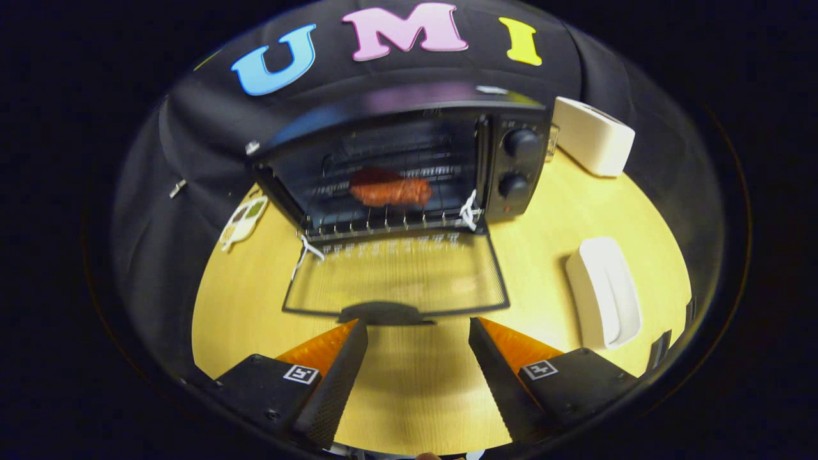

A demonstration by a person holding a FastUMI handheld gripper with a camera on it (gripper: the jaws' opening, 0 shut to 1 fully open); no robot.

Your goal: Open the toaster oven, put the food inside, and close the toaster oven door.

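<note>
The gripper (418,332) is spread wide with nothing between its fingers, hovering over the wooden table (422,383) just short of the toaster oven (409,160). The oven's door (396,275) lies dropped flat toward the fingers, its dark handle (386,313) nearest them, lying across the gap between the fingertips. The food, a reddish-brown piece of what looks like sausage or meat (390,190), already sits on the rack (390,220) inside the oven, so I'd judge only the closing is left. That door looks like glass in a thin metal frame: stiff, hinged at the oven's foot, probably light, and best lifted from under the handle's front lip, not gripped on the slick pane. Right of the oven lie a white tray-like dish (604,291) and a white box (594,137); left of it a small printed card (243,220). None of them sits in the door's swing.
</note>
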